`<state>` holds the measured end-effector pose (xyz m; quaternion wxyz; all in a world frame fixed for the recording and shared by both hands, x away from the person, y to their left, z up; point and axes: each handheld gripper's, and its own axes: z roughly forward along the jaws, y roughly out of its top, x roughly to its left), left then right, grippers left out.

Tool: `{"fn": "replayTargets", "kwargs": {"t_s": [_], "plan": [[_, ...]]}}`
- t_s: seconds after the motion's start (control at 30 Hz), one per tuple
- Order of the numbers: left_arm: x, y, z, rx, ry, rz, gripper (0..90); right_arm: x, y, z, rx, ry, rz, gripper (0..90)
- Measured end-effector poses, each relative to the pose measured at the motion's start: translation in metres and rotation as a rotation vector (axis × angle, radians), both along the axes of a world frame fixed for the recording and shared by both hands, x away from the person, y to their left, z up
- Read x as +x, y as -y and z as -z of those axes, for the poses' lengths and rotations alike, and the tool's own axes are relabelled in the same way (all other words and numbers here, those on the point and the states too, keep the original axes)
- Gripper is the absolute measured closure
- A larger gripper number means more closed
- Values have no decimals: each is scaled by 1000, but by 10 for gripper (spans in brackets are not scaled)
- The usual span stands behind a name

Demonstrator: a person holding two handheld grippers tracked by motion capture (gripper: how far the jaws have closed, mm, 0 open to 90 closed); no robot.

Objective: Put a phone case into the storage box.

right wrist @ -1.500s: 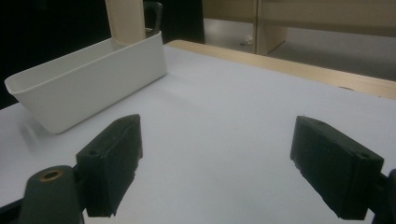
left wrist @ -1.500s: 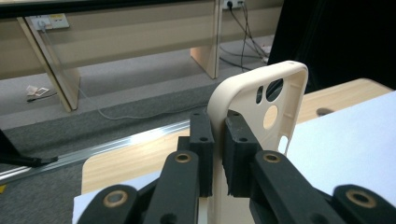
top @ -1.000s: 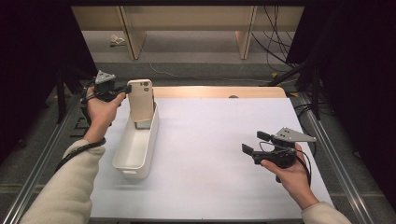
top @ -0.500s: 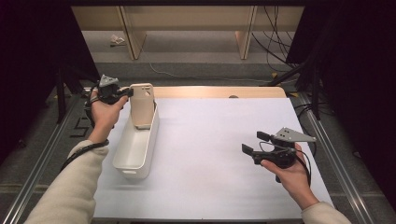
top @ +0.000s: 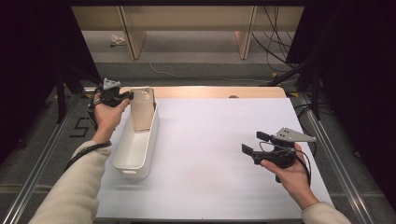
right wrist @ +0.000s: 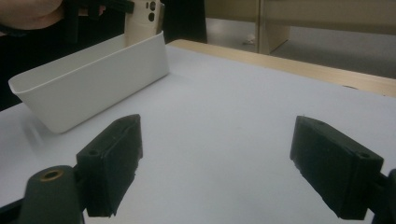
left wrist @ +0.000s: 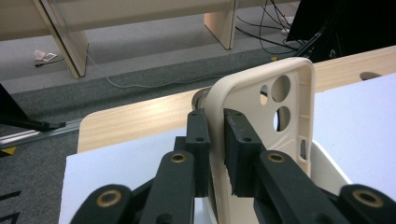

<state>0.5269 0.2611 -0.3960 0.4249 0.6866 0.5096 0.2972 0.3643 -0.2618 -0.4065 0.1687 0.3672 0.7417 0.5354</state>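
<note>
- While clamped by the left gripper (left wrist: 215, 140), jaws just easing wider, the beige phone case (top: 141, 108) stands upright inside the white bin's (top: 135, 154) far end.
- Right gripper (top: 254, 145): jaws wide apart, empty, above the table (top: 210, 177).

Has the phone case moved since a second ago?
Yes. The phone case, held by the left gripper, has sunk lower into the bin's far end.
</note>
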Motion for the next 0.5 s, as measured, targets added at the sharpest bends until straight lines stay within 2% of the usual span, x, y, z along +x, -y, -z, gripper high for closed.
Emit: {"fn": "replayTargets", "kwargs": {"t_s": [0.1, 0.17, 0.23, 0.5], "plan": [[1, 0, 1, 8, -3, -4, 788, 0, 0, 0, 0, 0, 0, 180], [2, 0, 2, 32, -8, -12, 772, 0, 0, 0, 0, -1, -1, 180], [4, 1, 3, 58, -9, -15, 726, 0, 0, 0, 0, -2, -1, 179], [4, 1, 3, 82, -10, -32, 552, 0, 0, 0, 0, -1, -2, 179]]}}
